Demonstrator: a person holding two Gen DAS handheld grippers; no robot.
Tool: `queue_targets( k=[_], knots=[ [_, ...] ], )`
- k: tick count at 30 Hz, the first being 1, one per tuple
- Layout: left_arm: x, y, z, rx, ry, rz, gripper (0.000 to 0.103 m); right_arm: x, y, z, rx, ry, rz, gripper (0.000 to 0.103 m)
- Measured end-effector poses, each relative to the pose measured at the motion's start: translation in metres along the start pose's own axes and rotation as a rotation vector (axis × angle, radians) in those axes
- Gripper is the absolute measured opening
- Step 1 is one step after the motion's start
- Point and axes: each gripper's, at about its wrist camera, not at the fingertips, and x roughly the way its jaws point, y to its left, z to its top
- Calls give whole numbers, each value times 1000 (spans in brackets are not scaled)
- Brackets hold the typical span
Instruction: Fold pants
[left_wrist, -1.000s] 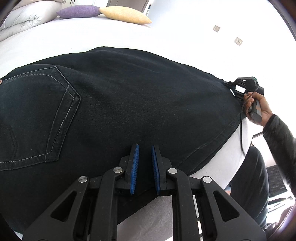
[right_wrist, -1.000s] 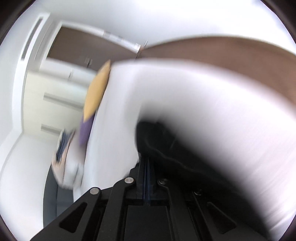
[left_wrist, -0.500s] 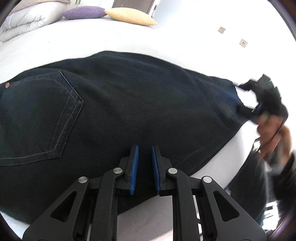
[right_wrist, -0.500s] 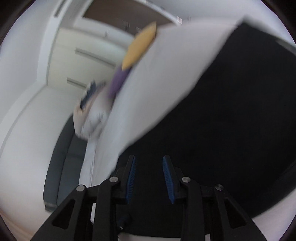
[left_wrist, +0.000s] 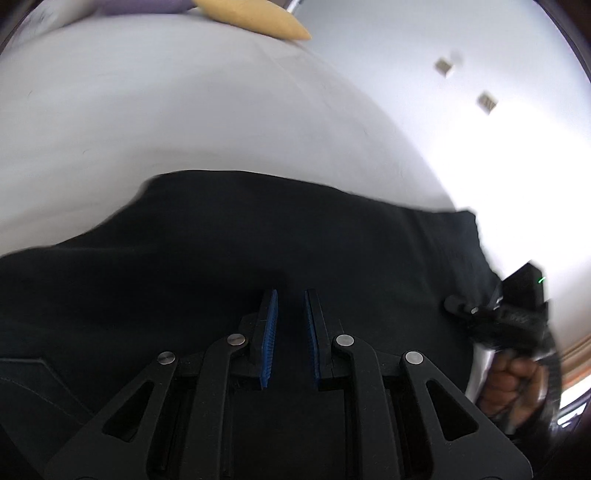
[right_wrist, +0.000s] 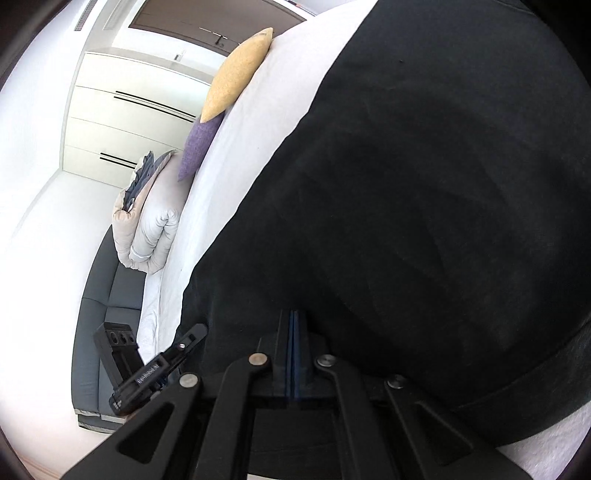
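Dark denim pants (left_wrist: 258, 251) lie on a white bed (left_wrist: 184, 122). My left gripper (left_wrist: 290, 306) hovers low over the pants near their near edge, its blue pads slightly apart with nothing between them. The right gripper (left_wrist: 480, 314) shows at the pants' right end in the left wrist view, held by a hand. In the right wrist view the pants (right_wrist: 424, 184) fill most of the frame, and my right gripper (right_wrist: 293, 321) has its blue pads pressed together over the dark cloth; whether cloth is pinched between them I cannot tell.
A yellow cushion (right_wrist: 236, 74) and a purple cushion (right_wrist: 199, 144) lie at the head of the bed, beside a rolled white duvet (right_wrist: 147, 229). A dark grey sofa (right_wrist: 103, 314) stands beyond the bed. Wall sockets (left_wrist: 443, 66) are on the white wall.
The right gripper went from shut to open to shut again, and now sits at the pants' end. The left gripper moved along the pants; the back pocket slid out of view.
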Motion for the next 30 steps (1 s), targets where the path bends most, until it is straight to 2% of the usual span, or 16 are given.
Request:
queue_targets(
  k=[2, 4, 6, 9, 13, 15, 18, 19, 20, 23, 24, 26, 28, 30],
  knots=[
    [-13, 23, -2, -9, -30, 15, 15, 0, -5, 9, -3, -10, -3, 0],
    [-31, 57, -7, -81, -62, -2, 14, 1, 0, 12, -3, -17, -8, 0],
    [-45, 90, -9, -151, -86, -5, 9, -5, 0, 6, -7, -25, -12, 0],
    [-78, 124, -12, -207, -150, 23, 8, -15, 4, 2, -17, -38, -24, 0],
    [-126, 155, -30, -219, -196, 192, 8, -17, 8, -2, -18, -40, -34, 0],
    [-149, 167, -43, -252, -224, 237, 8, -17, 10, -7, -19, -39, -44, 0],
    [-183, 160, -60, -234, -275, 401, 8, -27, 21, -9, -20, -38, -85, 0],
    [-191, 150, -65, -236, -296, 430, 8, -30, 31, -10, -31, -48, -108, 4],
    [-197, 140, -68, -235, -322, 418, 8, -31, 48, -12, -60, -60, -102, 6],
    [-192, 89, -79, -216, -388, 285, 8, -7, 97, -24, -147, -9, -16, 6],
    [-177, 70, -80, -205, -374, 226, 8, 5, 110, -28, -166, 21, 10, 6],
    [-148, 44, -84, -199, -336, 172, 8, 35, 131, -42, -185, 102, 59, 6],
    [-117, 22, -93, -185, -270, 155, 8, 60, 135, -57, -160, 160, 74, 6],
    [-90, 13, -107, -177, -199, 175, 8, 70, 123, -66, -133, 197, 44, 5]
  ],
)
